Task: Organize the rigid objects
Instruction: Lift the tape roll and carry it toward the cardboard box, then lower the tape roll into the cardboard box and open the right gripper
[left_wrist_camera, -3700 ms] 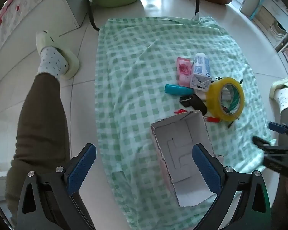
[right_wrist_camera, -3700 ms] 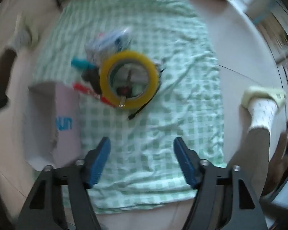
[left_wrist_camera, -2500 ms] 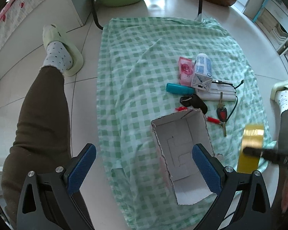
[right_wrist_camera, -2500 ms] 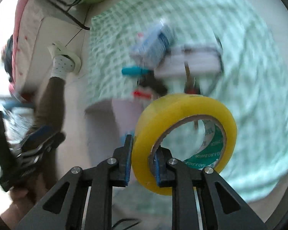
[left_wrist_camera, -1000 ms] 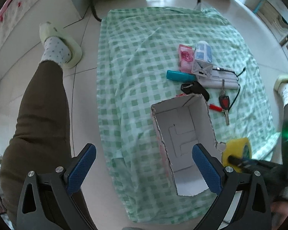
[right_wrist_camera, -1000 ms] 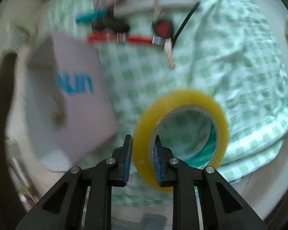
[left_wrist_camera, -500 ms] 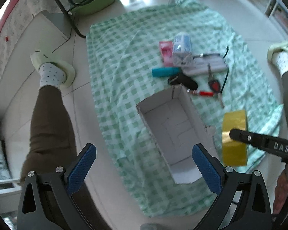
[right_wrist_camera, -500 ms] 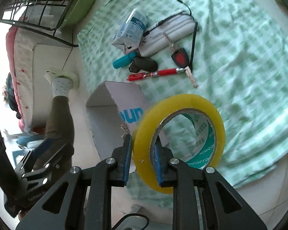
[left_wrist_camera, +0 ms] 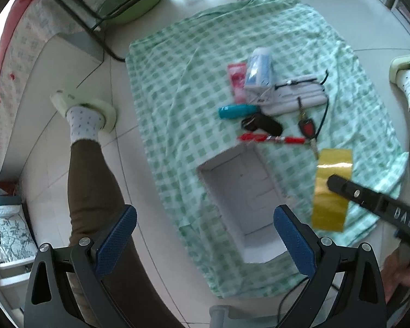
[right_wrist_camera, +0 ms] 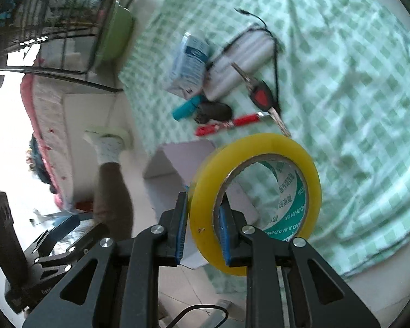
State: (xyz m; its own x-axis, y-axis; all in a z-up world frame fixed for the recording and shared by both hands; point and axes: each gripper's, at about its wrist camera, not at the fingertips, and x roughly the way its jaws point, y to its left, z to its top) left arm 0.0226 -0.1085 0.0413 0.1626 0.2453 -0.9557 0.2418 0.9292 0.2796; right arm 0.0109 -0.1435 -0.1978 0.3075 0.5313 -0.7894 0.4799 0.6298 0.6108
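Note:
My right gripper (right_wrist_camera: pixel 202 218) is shut on a yellow tape roll (right_wrist_camera: pixel 259 147), pinching its wall and holding it in the air beside the open cardboard box (right_wrist_camera: pixel 166 161). In the left wrist view the tape roll (left_wrist_camera: pixel 332 188) hangs just right of the box (left_wrist_camera: pixel 243 191), with the right gripper's finger (left_wrist_camera: pixel 369 199) on it. My left gripper (left_wrist_camera: pixel 205 235) is open and empty, high above the box's near end. Beyond the box on the green checked cloth (left_wrist_camera: pixel 177 63) lie a red pen (left_wrist_camera: pixel 270 138), a red car key (left_wrist_camera: pixel 307 128), a black key fob (left_wrist_camera: pixel 262 123) and a teal tube (left_wrist_camera: pixel 235 111).
A blue-white carton (left_wrist_camera: pixel 258 72), a pink sachet (left_wrist_camera: pixel 237 82) and a white power strip with black cable (left_wrist_camera: pixel 298 95) lie further back. The person's leg and slippered foot (left_wrist_camera: pixel 87 112) are left of the cloth, another foot (left_wrist_camera: pixel 407 79) at the right. A green basin (left_wrist_camera: pixel 131 2) sits under a rack.
The right gripper has carried the tape roll from the cloth's near right edge up and toward the box. The left gripper has risen and tilted, staying open.

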